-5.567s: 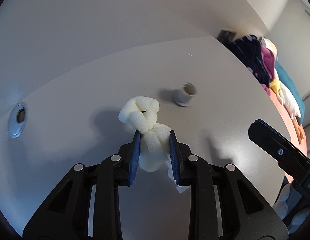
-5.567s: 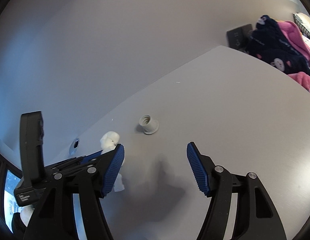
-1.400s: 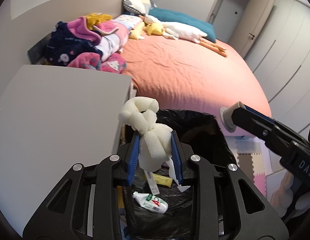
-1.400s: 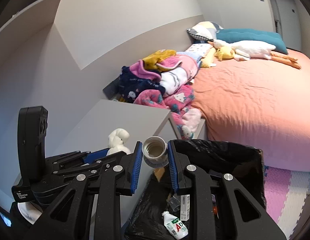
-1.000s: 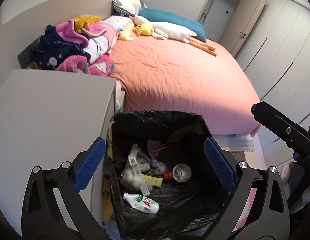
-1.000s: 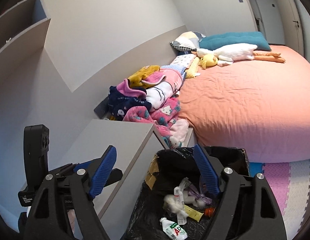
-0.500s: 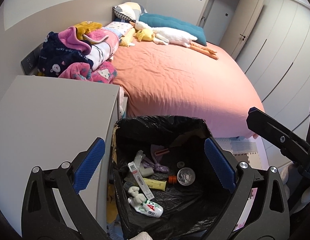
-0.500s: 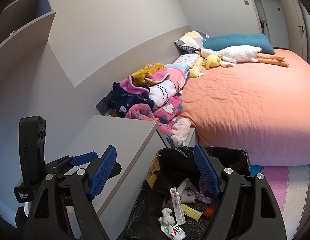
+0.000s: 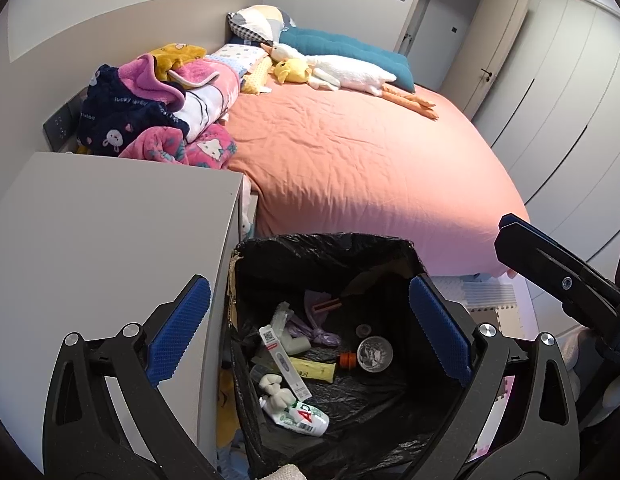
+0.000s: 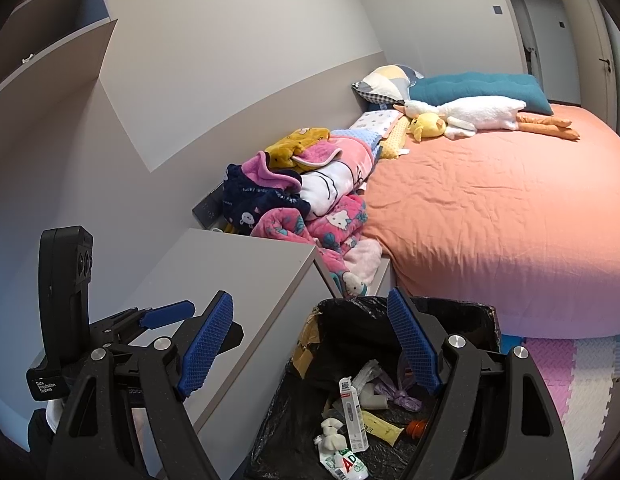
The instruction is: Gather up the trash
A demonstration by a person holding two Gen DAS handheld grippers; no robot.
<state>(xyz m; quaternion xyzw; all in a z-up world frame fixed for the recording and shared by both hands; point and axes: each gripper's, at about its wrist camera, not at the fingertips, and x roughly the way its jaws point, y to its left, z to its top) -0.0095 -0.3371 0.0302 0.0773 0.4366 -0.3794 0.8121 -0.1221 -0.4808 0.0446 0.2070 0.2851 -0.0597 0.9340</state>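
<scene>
A bin lined with a black bag [image 9: 322,246] stands beside a grey desk and also shows in the right wrist view [image 10: 462,314]. Inside lie the white foam knot [image 9: 274,390], the small grey cup [image 9: 374,354], a white bottle [image 9: 299,416] and other litter. The foam knot [image 10: 330,438] shows in the right wrist view too. My left gripper [image 9: 307,334] is open and empty above the bin. My right gripper [image 10: 310,348] is open and empty over the bin's left rim. The right gripper's finger [image 9: 550,268] reaches in at the right of the left wrist view.
The grey desk [image 9: 105,232] is left of the bin. A bed with an orange cover [image 9: 370,160] lies behind it, with piled blankets [image 9: 157,108] and plush toys [image 9: 330,70]. Foam floor mats [image 10: 578,364] lie right of the bin. Wardrobe doors [image 9: 570,92] stand at far right.
Both grippers carried the foam knot and the grey cup from the desk to the bin, opened, and dropped them in. Both have since drawn back slightly.
</scene>
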